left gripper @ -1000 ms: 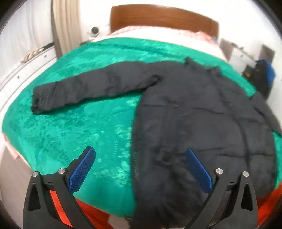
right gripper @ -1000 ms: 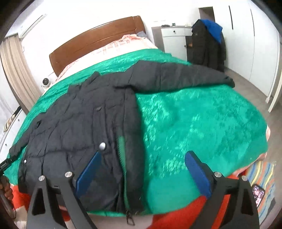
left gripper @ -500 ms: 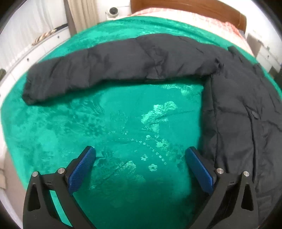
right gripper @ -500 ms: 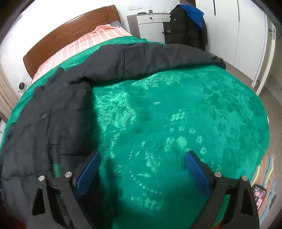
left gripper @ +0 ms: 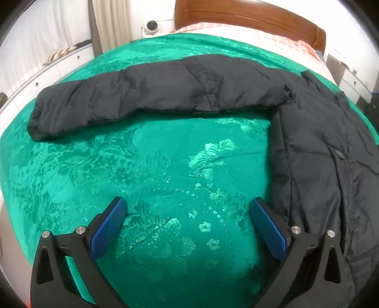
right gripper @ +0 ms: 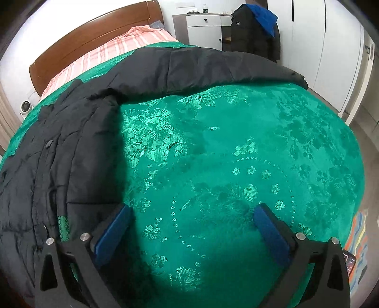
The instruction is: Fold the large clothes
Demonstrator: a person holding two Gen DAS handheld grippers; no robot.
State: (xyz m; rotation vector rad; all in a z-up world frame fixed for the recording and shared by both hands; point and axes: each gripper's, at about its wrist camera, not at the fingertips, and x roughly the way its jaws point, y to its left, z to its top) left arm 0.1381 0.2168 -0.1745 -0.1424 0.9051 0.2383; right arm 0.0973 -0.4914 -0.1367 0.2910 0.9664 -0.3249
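Both claws have come down and forward since the earlier frames, so that the black padded jacket [left gripper: 315, 147], which filled each view a second ago, now lies off to the inner side of each, with green bedspread [left gripper: 146, 165] between the fingers. Jacket: spread flat, front up, on the bed, body along the middle, left sleeve [left gripper: 151, 94] and right sleeve [right gripper: 213, 68] stretched straight out to either side. Judged from its quilted, puffy look, it is bulky but light, soft and springy; the shell looks smooth and probably slippery, so a fold may tend to puff back open. Best holds, by this judgement: a cuff end or a sleeve's seam edge, or the side hem of the body, where the padding thins and a pinch can bite; small buttons [right gripper: 49, 143] along the front offer no grip. Left claw [left gripper: 189, 227]: wide open, empty, hovering over bare bedspread just beside the jacket's side edge. Right claw [right gripper: 191, 232]: jaws have just been opening to their widest, nothing between them, its inner finger close to the jacket's other side. Surroundings: wooden headboard [left gripper: 248, 14], striped sheet [right gripper: 113, 47], a dark coat [right gripper: 255, 35] by the white cabinet.
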